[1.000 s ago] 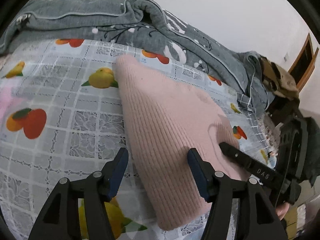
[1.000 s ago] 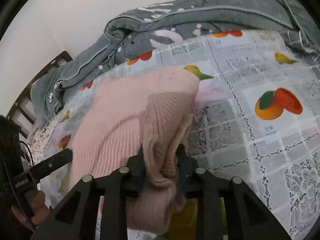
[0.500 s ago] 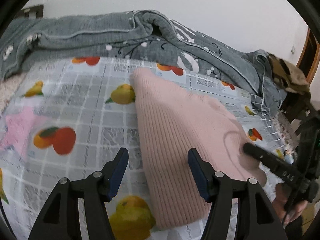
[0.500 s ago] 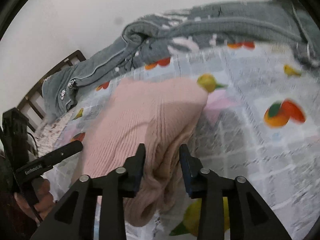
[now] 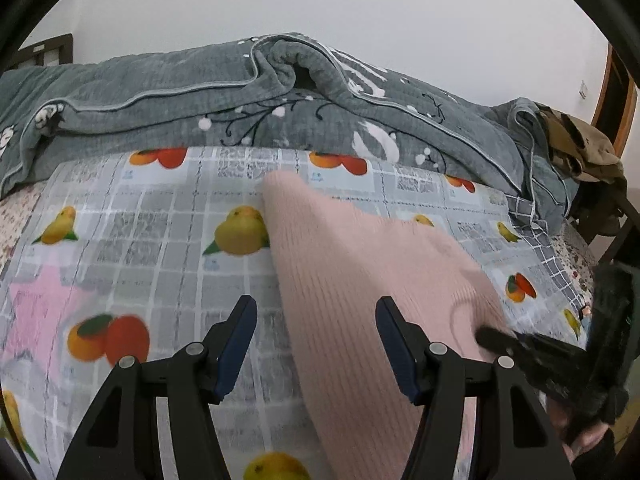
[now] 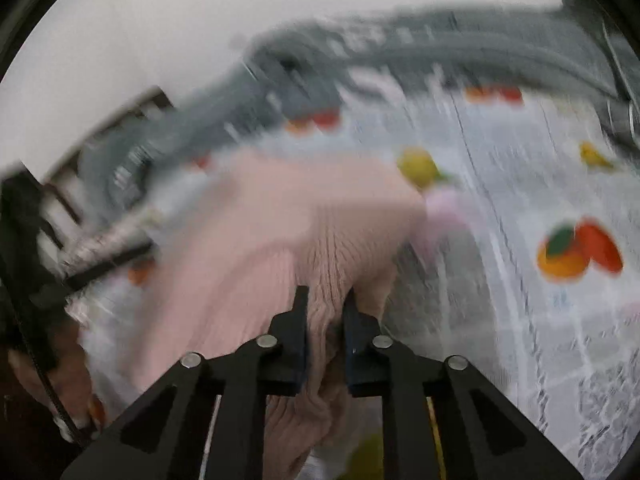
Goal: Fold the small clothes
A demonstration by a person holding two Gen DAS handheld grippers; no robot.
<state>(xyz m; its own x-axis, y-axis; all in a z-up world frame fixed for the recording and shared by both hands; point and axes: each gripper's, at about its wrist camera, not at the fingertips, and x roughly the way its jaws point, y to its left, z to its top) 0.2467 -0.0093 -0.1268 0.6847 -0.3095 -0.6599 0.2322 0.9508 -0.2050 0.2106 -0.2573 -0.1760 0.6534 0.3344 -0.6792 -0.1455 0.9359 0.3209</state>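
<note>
A pink ribbed knit garment (image 5: 360, 280) lies on the fruit-print sheet (image 5: 160, 248). My left gripper (image 5: 316, 320) hovers open over the garment's left edge, gripping nothing; its right finger is above the knit, its left finger above the sheet. My right gripper (image 6: 325, 300) has a bunched fold of the pink garment (image 6: 280, 220) between its pads, and its jaws are closing on it. The right wrist view is motion-blurred. From the left wrist view, the right gripper (image 5: 520, 348) shows at the garment's right edge.
A rumpled grey quilt (image 5: 280, 92) lies along the far side of the bed. A chair piled with brown clothes (image 5: 580, 148) stands at the right. A dark headboard (image 6: 120, 120) and a person's hand (image 6: 60, 360) sit at the left of the right wrist view.
The left gripper rose and drew back, so more of the bed shows. The right gripper's jaws loosened around the fold, then closed on it again; its view became blurred.
</note>
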